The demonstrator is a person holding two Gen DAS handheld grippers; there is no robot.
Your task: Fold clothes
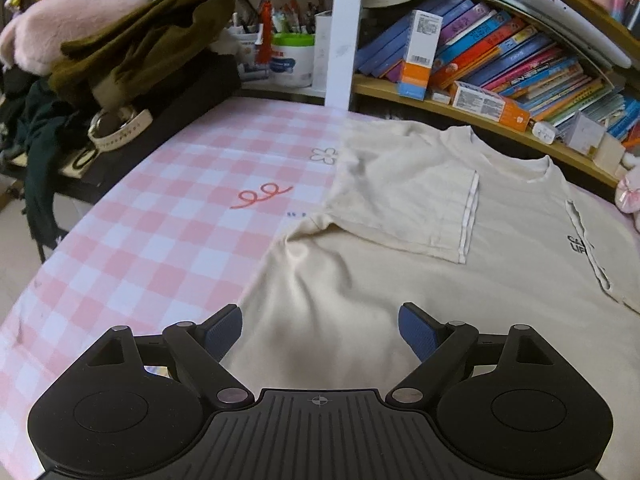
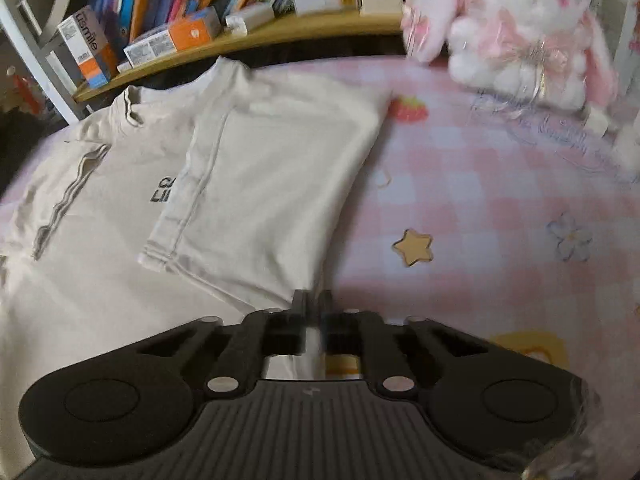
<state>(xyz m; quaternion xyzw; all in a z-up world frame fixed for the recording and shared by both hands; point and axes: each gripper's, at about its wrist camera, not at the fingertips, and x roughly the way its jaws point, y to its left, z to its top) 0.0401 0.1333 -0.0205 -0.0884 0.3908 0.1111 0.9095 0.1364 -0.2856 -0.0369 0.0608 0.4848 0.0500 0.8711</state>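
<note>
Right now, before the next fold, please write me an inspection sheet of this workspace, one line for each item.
Surface: pink checked sheet, flat.
Job's things: cream T-shirt spread out, both sleeves folded inward.
Clutter: plush rabbit on the sheet; olive garment piled at the left.
Grippers: left gripper open above the shirt; right gripper shut at the shirt's edge, whether it pinches fabric is unclear.
Cables: nothing seen.
Surroundings: bookshelf behind.
</note>
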